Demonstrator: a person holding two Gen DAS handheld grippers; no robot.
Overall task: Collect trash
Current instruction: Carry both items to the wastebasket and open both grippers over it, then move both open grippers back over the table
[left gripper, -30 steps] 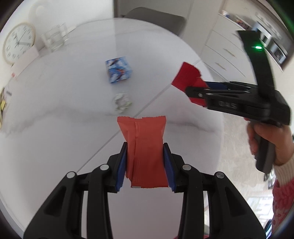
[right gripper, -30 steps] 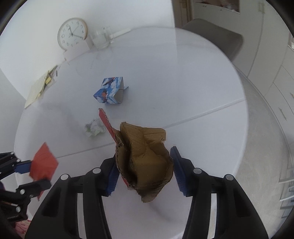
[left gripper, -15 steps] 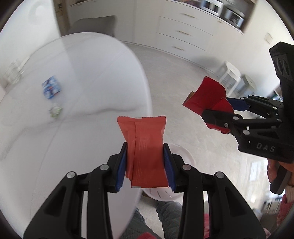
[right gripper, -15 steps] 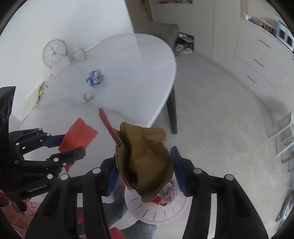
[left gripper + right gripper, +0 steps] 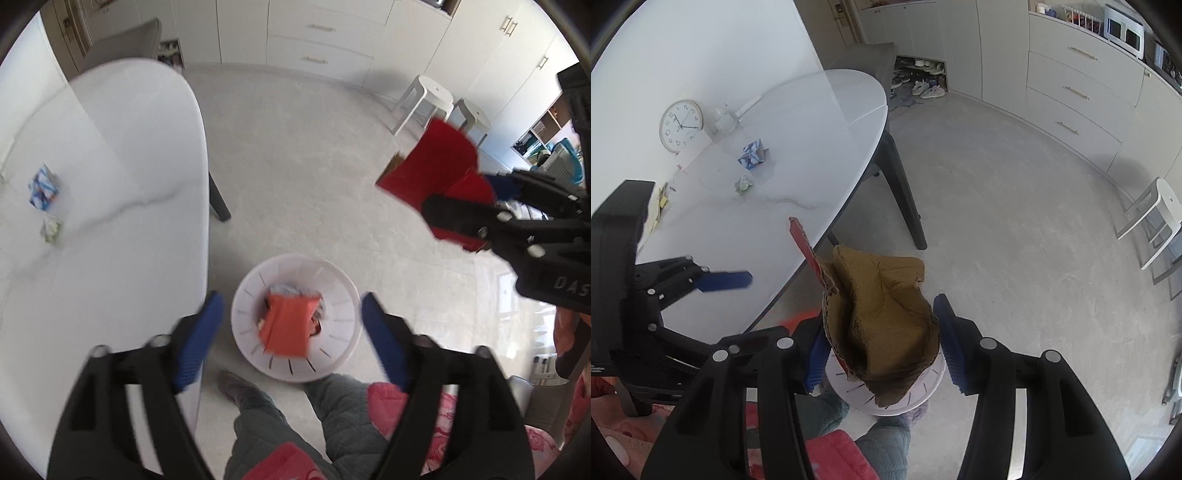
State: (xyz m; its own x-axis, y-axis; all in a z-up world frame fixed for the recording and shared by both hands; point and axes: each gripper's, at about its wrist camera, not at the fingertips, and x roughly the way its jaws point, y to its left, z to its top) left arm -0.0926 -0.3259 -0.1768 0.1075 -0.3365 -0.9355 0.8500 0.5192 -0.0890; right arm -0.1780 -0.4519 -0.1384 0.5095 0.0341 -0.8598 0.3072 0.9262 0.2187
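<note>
Beside you the white table (image 5: 798, 155) runs along the left, its rounded edge close to the bin, with a blue printed carton (image 5: 752, 154) and a crumpled scrap of paper (image 5: 744, 183) lying near each other on its top, well away from the edge. A round clock (image 5: 680, 126) leans at the back of the table by the wall. Dark table legs (image 5: 905, 192) stand on the pale floor behind the bin, and white stools (image 5: 428, 99) sit far off by the cabinets. Your own knees in grey quilted trousers (image 5: 280, 417) come right up to the near side of the white slotted bin (image 5: 343, 295).

Your left gripper (image 5: 291, 332) has just been opening: its blue pads stand wide apart over the bin with nothing pressed between them. The orange wrapper (image 5: 290, 325), blurred, is below them inside the bin's mouth, on top of other rubbish.

Your right gripper (image 5: 882, 339) is clamped on a crushed piece of cardboard (image 5: 882, 314), brown inside and red outside, held above the bin, whose rim shows under it
</note>
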